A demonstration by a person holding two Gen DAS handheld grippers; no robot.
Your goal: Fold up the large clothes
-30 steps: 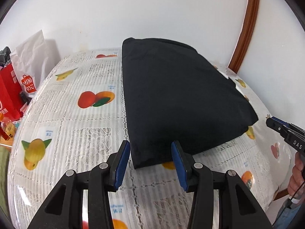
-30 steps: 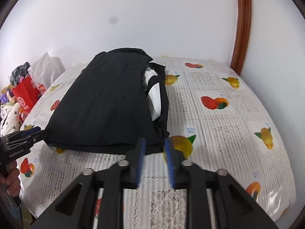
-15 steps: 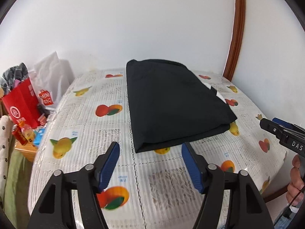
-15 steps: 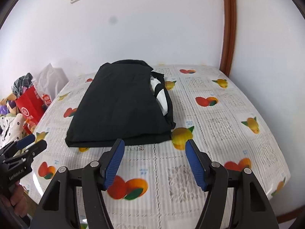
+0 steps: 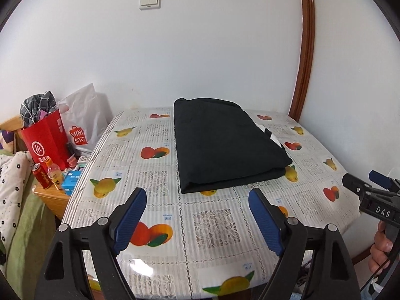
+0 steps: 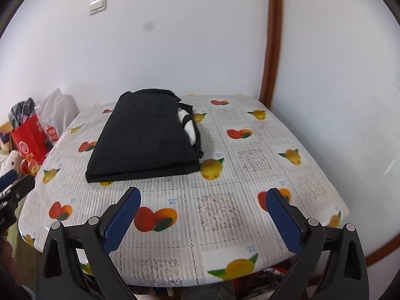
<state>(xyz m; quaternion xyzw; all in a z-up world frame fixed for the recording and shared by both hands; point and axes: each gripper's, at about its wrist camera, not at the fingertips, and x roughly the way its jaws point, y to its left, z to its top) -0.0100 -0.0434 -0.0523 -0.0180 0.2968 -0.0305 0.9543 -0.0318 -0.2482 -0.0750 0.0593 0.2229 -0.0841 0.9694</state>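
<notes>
The white patch point(image 6: 188, 125) tucked in the folded black garment point(image 6: 147, 135) is mostly hidden; the small blue box's point(image 5: 71, 182) print is too small to read.

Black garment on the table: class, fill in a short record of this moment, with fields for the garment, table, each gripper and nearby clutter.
garment: black garment, folded flat, white patch showing at one edge
table: fruit-print cloth under the garment
left gripper: jaws opening, nothing between them
right gripper: jaws opening, nothing between them
clutter: red bag and white bag beside the table
</notes>
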